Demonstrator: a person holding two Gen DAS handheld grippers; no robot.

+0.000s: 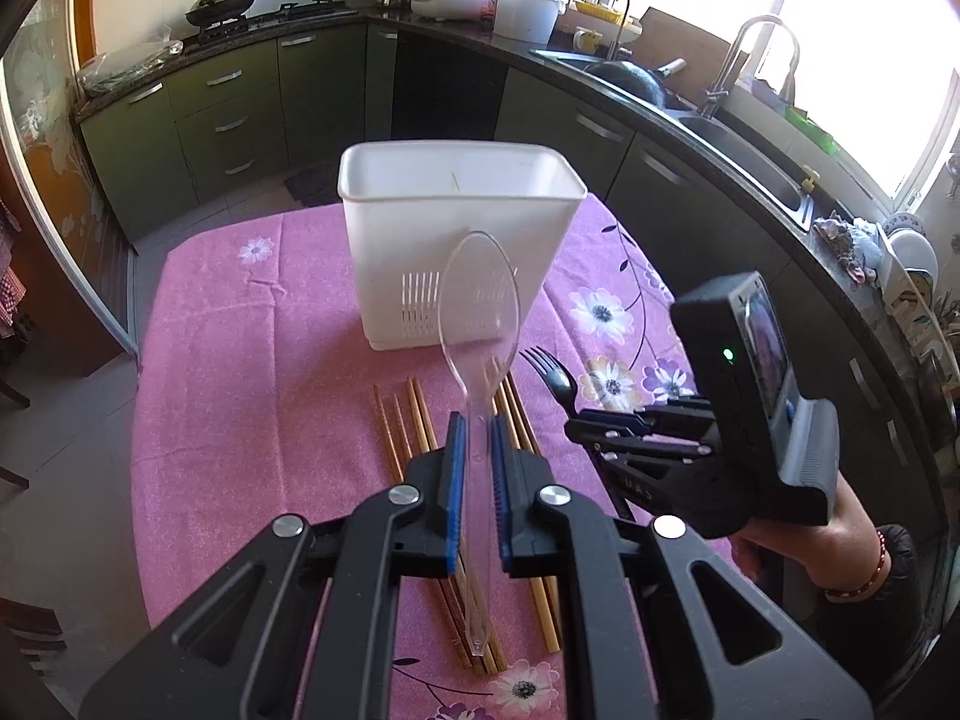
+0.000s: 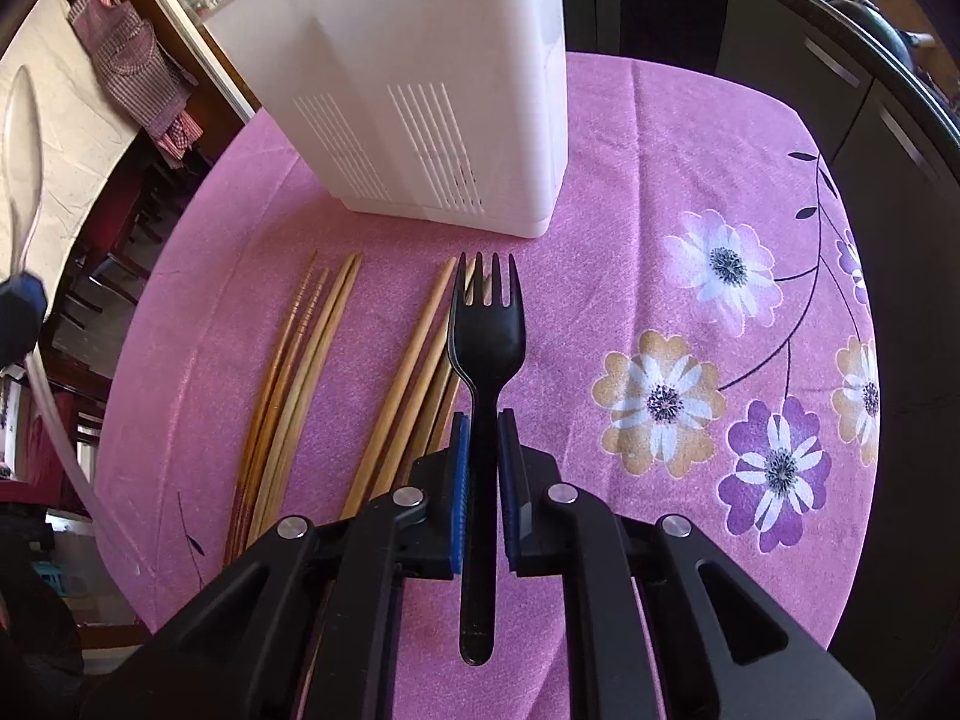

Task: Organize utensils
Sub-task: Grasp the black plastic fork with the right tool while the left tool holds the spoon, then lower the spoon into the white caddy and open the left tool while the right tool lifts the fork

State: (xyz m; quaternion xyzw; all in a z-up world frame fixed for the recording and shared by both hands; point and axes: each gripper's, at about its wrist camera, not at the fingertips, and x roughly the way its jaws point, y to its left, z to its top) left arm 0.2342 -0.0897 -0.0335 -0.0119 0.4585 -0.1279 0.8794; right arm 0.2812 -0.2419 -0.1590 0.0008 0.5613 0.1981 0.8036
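So your left gripper (image 1: 477, 438) has its blue-padded fingers (image 1: 456, 450) clamped on the handle of the clear plastic spoon (image 1: 477, 306). The spoon bowl sticks up and forward, sitting in front of the white utensil holder (image 1: 420, 204) from that camera, and the handle end pokes back out behind the pads.

Your right gripper (image 2: 483, 438) is doing the same thing with the black plastic fork (image 2: 486, 324): fingers (image 2: 459, 456) pressed onto the handle, tines pointing toward the holder (image 2: 420, 60). From the left wrist view you can see the right gripper (image 1: 576, 420) just off to the right, low over the bench, fork (image 1: 549, 372) tines sticking out ahead of it, with a hand (image 1: 798, 534) behind it.

The holder stands upright on the bench, which has a pink flowered cloth (image 2: 690, 192) over it. The wooden chopsticks (image 2: 300, 384) are lying flat on the cloth in two loose bunches between the holder and your grippers, tips toward the holder. Can't tell if the fork is touching the chopsticks or is just above them.
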